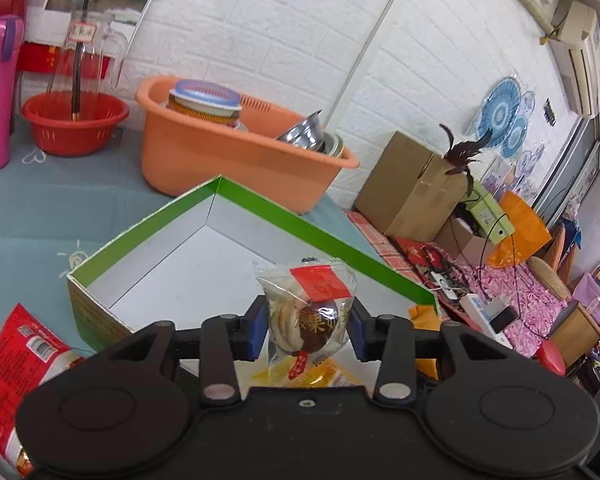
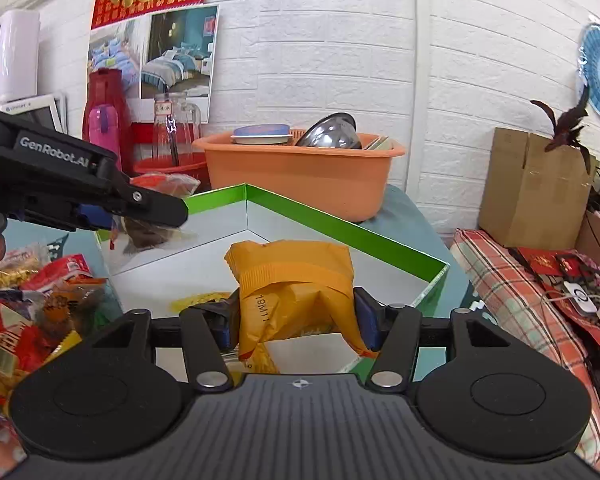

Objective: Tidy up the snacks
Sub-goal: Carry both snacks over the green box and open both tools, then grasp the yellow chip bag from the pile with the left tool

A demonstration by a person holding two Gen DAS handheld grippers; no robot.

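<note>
My left gripper [image 1: 308,328] is shut on a clear-wrapped pastry with a red label [image 1: 309,312], held above the near side of the green-rimmed box [image 1: 156,216]. My right gripper [image 2: 296,320] is shut on a yellow-orange snack packet [image 2: 296,280], held over the same box [image 2: 339,224]. The left gripper [image 2: 152,206] with its pastry [image 2: 148,234] shows at the left of the right wrist view, over the box's left wall. A yellow wrapper [image 1: 319,376] lies in the box below the left gripper.
A pile of loose snacks [image 2: 32,304] lies left of the box; a red packet [image 1: 16,360] shows there too. An orange tub of dishes [image 1: 228,148] and a red basket [image 1: 74,122] stand behind. A cardboard box [image 2: 535,188] and cluttered bedding sit to the right.
</note>
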